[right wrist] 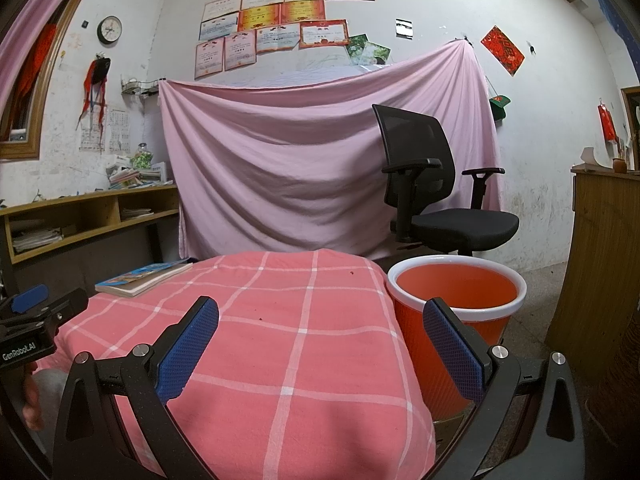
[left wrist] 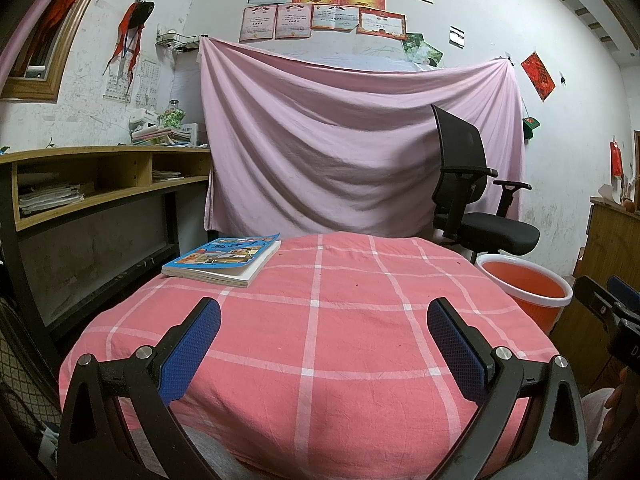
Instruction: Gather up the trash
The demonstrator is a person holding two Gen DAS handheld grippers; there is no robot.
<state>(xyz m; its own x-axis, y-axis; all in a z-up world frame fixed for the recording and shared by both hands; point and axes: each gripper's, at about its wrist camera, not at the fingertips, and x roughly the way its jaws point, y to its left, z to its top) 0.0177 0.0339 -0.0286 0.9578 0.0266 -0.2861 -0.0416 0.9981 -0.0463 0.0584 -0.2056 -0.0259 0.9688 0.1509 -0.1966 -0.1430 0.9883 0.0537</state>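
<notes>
Right gripper (right wrist: pixel 320 344) jaws wide apart, orange bin (right wrist: pixel 456 304) just beyond right jaw.

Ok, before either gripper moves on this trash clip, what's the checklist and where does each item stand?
1. Left gripper open and holding nothing: ok.
2. Right gripper open and holding nothing: ok.
3. Orange bin upright beside the table's right edge, mouth unobstructed: ok.
4. Trash to pick up on the pink checked cloth: not ok, only a book and a few tiny specks show.
5. Bin contents: none visible, though its floor is hidden.
6. Floor around the table: cannot tell.
</notes>
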